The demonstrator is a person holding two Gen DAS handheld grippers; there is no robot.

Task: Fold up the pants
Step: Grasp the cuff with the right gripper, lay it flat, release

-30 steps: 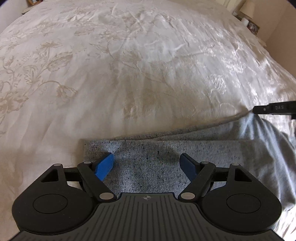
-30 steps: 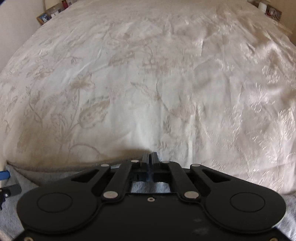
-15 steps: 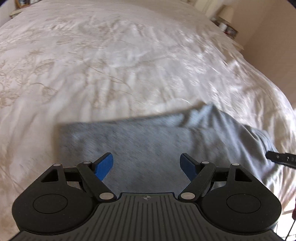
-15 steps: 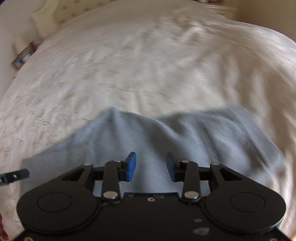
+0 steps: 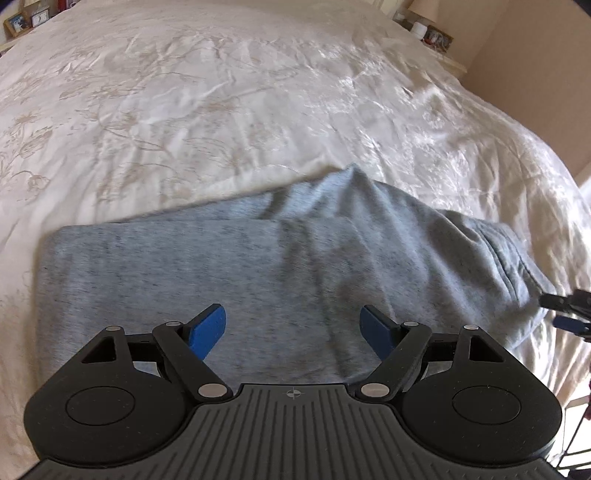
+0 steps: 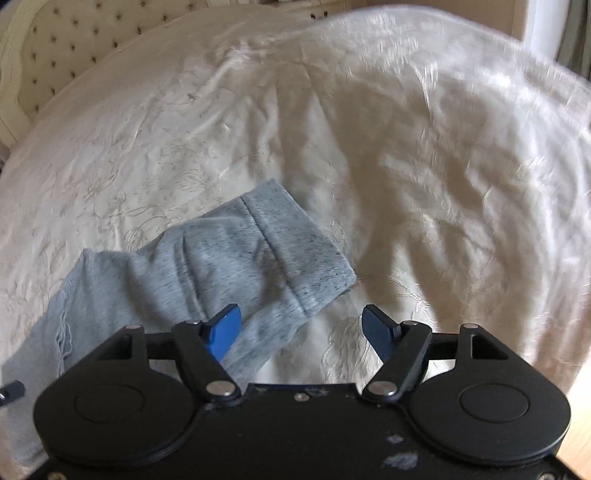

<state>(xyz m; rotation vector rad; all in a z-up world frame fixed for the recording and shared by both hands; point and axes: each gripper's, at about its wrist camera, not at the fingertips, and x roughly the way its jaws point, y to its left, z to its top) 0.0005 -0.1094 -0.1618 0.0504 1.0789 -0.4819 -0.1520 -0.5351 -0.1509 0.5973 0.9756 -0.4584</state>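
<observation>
Mostly just bedspread [image 5: 229,110] around, cream w/ floral embroidery, creased; tufted headboard [image 6: 55,55] at far edge in right cam, small framed pics [image 5: 16,24] on a side shelf, lamp [image 5: 424,7] on the other side. Nothing lies on the pants. Grey pants [image 5: 221,266] lie folded flat on the bedspread, hem end [image 6: 295,240] near right side. Left gripper [image 5: 293,328] tilts steeply down over the folded pants, jaws wide apart, holding nothing. Right gripper [image 6: 301,328] also angled down, jaws opening, nothing pinched; its left pad [image 6: 221,332] over the hem end, other over bare bedspread
</observation>
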